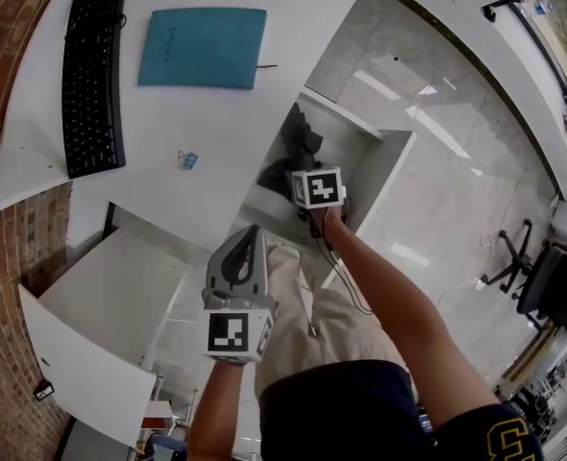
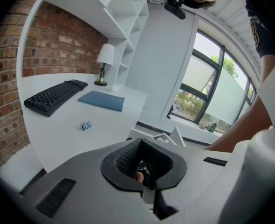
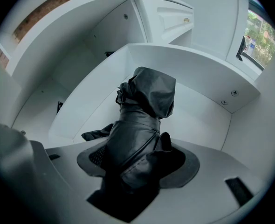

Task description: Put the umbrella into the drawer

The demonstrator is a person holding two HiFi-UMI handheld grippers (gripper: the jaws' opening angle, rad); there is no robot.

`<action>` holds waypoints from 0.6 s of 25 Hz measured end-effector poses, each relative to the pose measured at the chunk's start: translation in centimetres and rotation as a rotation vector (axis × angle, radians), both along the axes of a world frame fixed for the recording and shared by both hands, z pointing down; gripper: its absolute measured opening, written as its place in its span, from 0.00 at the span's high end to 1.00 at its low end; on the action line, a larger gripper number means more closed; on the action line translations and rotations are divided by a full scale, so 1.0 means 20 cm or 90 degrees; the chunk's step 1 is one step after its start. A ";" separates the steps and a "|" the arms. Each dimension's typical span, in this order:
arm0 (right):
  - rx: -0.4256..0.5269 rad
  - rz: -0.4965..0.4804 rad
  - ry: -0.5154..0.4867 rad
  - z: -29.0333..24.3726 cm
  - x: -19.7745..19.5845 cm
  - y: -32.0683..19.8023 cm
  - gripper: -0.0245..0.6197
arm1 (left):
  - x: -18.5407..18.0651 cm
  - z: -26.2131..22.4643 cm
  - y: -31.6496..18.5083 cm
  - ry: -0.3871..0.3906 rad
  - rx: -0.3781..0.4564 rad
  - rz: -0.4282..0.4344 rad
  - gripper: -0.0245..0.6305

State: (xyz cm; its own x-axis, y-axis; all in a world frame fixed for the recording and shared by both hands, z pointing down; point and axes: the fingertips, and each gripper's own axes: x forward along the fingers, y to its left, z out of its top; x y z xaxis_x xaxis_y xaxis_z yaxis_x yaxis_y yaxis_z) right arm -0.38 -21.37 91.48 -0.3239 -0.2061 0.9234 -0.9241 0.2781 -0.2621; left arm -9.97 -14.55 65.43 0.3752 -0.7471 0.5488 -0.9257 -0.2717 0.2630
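The folded black umbrella [image 1: 298,147] hangs over the open white drawer [image 1: 380,176] beside the desk. My right gripper [image 1: 310,185] is shut on it from above. In the right gripper view the umbrella [image 3: 142,120] fills the space between the jaws of my right gripper [image 3: 135,162], and its top points down into the drawer's [image 3: 193,73] white interior. My left gripper [image 1: 250,243] hovers nearer the person, left of the drawer. Seen in its own view, my left gripper [image 2: 144,167] is shut and holds nothing.
On the white desk lie a black keyboard [image 1: 93,75], a teal notebook [image 1: 203,48] and a small blue binder clip [image 1: 187,159]. A lamp [image 2: 105,59] stands at the desk's far end. White cabinet panels [image 1: 110,305] lie at lower left. An office chair [image 1: 519,257] stands on the tiled floor at right.
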 end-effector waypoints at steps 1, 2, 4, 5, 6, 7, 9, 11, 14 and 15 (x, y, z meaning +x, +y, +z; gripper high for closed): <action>0.001 -0.004 0.003 0.01 0.00 0.00 0.55 | 0.00 0.00 0.00 0.001 0.000 0.000 0.94; 0.001 -0.007 0.005 0.02 0.01 0.00 0.55 | 0.01 0.00 0.00 0.002 0.000 0.002 0.94; -0.005 -0.011 0.005 0.04 0.00 0.01 0.55 | 0.01 0.01 0.00 0.003 -0.004 0.004 0.94; -0.007 -0.014 0.005 0.05 0.00 0.01 0.55 | 0.02 0.02 0.01 0.002 -0.007 0.005 0.94; -0.008 -0.018 0.006 0.05 -0.01 0.01 0.55 | 0.02 0.03 0.01 0.002 -0.009 0.005 0.94; -0.009 -0.021 0.007 0.05 0.00 0.01 0.55 | 0.03 0.03 0.01 0.002 -0.010 0.004 0.94; -0.011 -0.026 0.008 0.05 0.00 0.01 0.55 | 0.04 0.03 0.01 0.003 -0.011 0.003 0.94; -0.012 -0.031 0.013 0.06 0.00 0.01 0.55 | 0.06 0.03 0.01 0.005 -0.012 0.003 0.94; -0.017 -0.039 0.011 0.06 -0.02 0.02 0.54 | 0.08 0.02 0.02 0.006 -0.012 0.005 0.94; -0.031 -0.039 -0.005 0.07 -0.05 0.05 0.54 | 0.09 0.02 0.02 0.007 -0.012 0.007 0.94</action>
State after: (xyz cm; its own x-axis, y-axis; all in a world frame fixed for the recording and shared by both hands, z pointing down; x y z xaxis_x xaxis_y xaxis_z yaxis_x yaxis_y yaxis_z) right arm -1.47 -20.42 92.80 -0.3415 -0.1408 0.9293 -0.9038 0.3204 -0.2836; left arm -8.25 -14.24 65.82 0.3893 -0.7327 0.5581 -0.9198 -0.2771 0.2778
